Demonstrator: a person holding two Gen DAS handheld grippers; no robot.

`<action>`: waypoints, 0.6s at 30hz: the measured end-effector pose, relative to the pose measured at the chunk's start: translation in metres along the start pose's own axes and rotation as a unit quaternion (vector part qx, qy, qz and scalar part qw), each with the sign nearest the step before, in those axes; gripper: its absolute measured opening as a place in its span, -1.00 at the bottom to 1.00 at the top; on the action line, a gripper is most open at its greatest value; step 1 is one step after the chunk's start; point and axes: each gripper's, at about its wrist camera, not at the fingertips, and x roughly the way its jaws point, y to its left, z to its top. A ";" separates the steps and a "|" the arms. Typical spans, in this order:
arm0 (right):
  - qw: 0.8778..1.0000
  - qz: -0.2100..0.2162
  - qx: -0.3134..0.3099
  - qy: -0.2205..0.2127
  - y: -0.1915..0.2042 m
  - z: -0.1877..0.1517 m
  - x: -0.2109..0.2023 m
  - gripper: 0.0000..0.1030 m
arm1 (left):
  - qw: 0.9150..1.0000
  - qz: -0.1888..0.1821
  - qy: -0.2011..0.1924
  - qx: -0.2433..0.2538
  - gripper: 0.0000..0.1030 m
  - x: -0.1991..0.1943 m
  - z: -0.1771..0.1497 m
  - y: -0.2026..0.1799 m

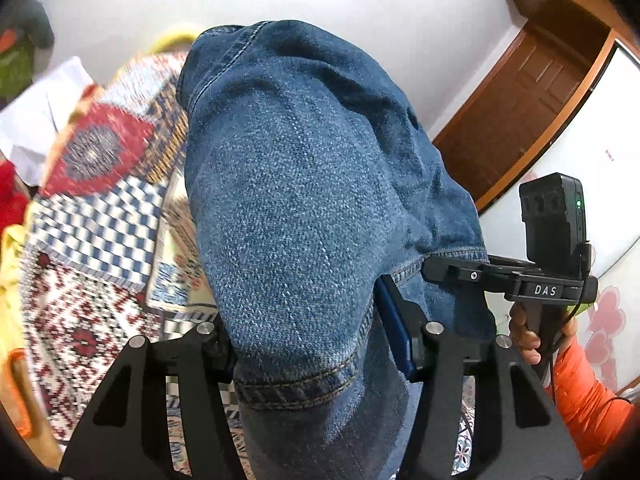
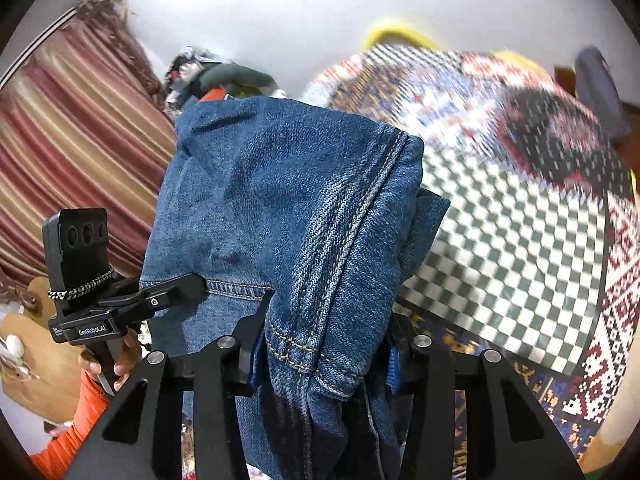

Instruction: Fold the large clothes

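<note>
In the left wrist view, the left hand-held gripper [image 1: 316,354] pinches a thick fold of blue jeans [image 1: 304,184], its two black fingers pressed against either side of the stitched hem; the denim bulges up in front of the camera and fills the middle of the picture, hanging down again between the fingers; behind and below it lies a patterned blanket [image 1: 96,216] of red, blue and white checks and diamonds, blurred; a white wall and a brown wooden door [image 1: 524,108] stand at the upper right; at the right edge the right hand-held gripper [image 1: 456,270] shows from the side, its fingers touching the same hem, with a hand [image 1: 528,336] and an orange sleeve [image 1: 588,396] below it.

In the right wrist view, the right hand-held gripper [image 2: 320,356] clamps a bunched fold of the jeans [image 2: 280,200] along a double-stitched seam; the cloth rises ahead of the camera and drapes down between the fingers; to the right lies the blanket [image 2: 512,248], checked green and white here and bordered with red patterns; a striped red and gold curtain [image 2: 76,136] hangs at the left; at the lower left the left hand-held gripper [image 2: 192,286] reaches onto the hem of the jeans, held by a hand [image 2: 116,360] in an orange sleeve [image 2: 76,428].
</note>
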 end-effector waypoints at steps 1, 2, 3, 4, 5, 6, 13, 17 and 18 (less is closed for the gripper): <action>1.000 0.002 -0.003 -0.003 0.009 0.001 -0.001 -0.18 | 1.000 0.002 -0.006 0.000 0.10 -0.006 0.001 -0.002; 1.000 0.004 -0.007 -0.005 0.019 0.001 -0.001 -0.18 | 1.000 0.005 -0.015 -0.002 0.10 -0.019 0.001 0.001; 1.000 0.007 -0.010 -0.005 0.028 0.001 -0.001 -0.18 | 1.000 0.007 -0.018 -0.005 0.10 -0.024 -0.001 0.006; 1.000 0.009 -0.013 -0.003 0.038 0.002 0.001 -0.18 | 1.000 0.008 -0.021 -0.007 0.10 -0.030 0.000 0.011; 1.000 0.010 -0.014 -0.001 0.044 0.002 0.003 -0.18 | 1.000 0.012 -0.024 -0.010 0.10 -0.040 -0.002 0.016; 1.000 0.011 -0.015 0.001 0.052 0.001 0.006 -0.18 | 1.000 0.014 -0.025 -0.012 0.10 -0.045 -0.004 0.018; 0.999 0.017 -0.015 0.042 0.088 -0.013 0.054 -0.18 | 0.998 0.033 -0.011 -0.047 0.10 -0.064 -0.036 0.067; 0.996 0.025 0.008 0.086 0.088 -0.031 0.100 -0.18 | 0.996 0.045 0.015 -0.071 0.10 -0.056 -0.057 0.096; 0.995 0.026 0.015 0.096 0.085 -0.034 0.111 -0.18 | 0.995 0.049 0.023 -0.078 0.10 -0.052 -0.064 0.104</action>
